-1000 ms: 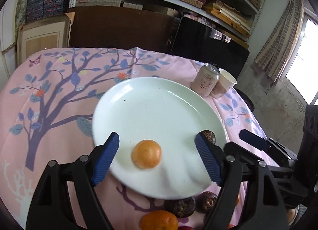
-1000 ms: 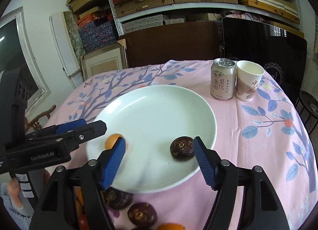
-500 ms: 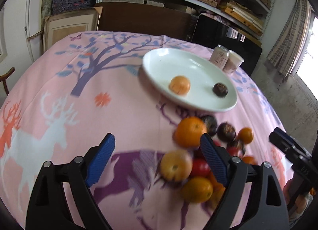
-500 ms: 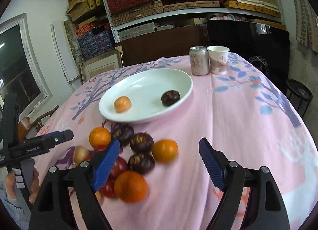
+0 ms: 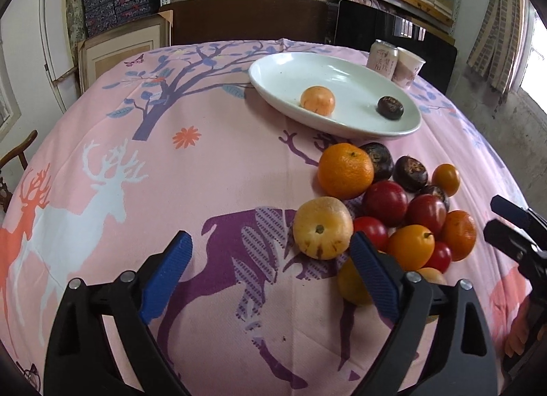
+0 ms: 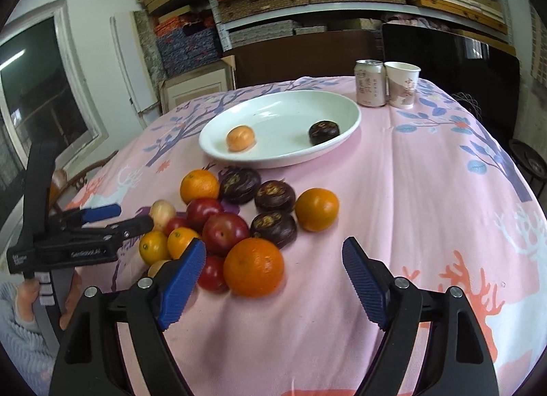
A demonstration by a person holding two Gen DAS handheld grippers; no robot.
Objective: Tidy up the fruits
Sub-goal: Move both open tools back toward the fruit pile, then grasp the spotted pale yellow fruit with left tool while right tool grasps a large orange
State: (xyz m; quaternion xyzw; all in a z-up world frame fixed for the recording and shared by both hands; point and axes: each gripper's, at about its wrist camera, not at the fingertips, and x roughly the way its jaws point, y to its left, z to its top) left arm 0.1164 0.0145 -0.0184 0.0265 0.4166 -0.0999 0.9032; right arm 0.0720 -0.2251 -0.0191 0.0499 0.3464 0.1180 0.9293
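Observation:
A white plate (image 5: pixel 280 69) (image 6: pixel 342 104) holds one small orange fruit (image 5: pixel 317 100) (image 6: pixel 240 138) and one dark round fruit (image 5: pixel 390 107) (image 6: pixel 324 132). A pile of oranges (image 5: pixel 345 170) (image 6: pixel 253 267), red fruits (image 5: pixel 385 203) (image 6: pixel 225 233), dark fruits (image 6: pixel 274 196) and a yellow fruit (image 5: pixel 322 228) lies on the pink cloth in front of the plate. My left gripper (image 5: pixel 270 278) is open and empty, just left of the pile. My right gripper (image 6: pixel 273 281) is open and empty, close to the big orange at the pile's near side.
A drink can (image 5: pixel 383 58) (image 6: pixel 370 83) and a paper cup (image 5: pixel 408 67) (image 6: pixel 401 84) stand behind the plate. The round table is covered by a pink printed cloth (image 5: pixel 136 163). Shelves, a dark chair back and a wooden chair surround the table.
Both grippers have pulled back from over the plate to the near side of the table, so the fruit pile has come into view. Both stayed open and empty.

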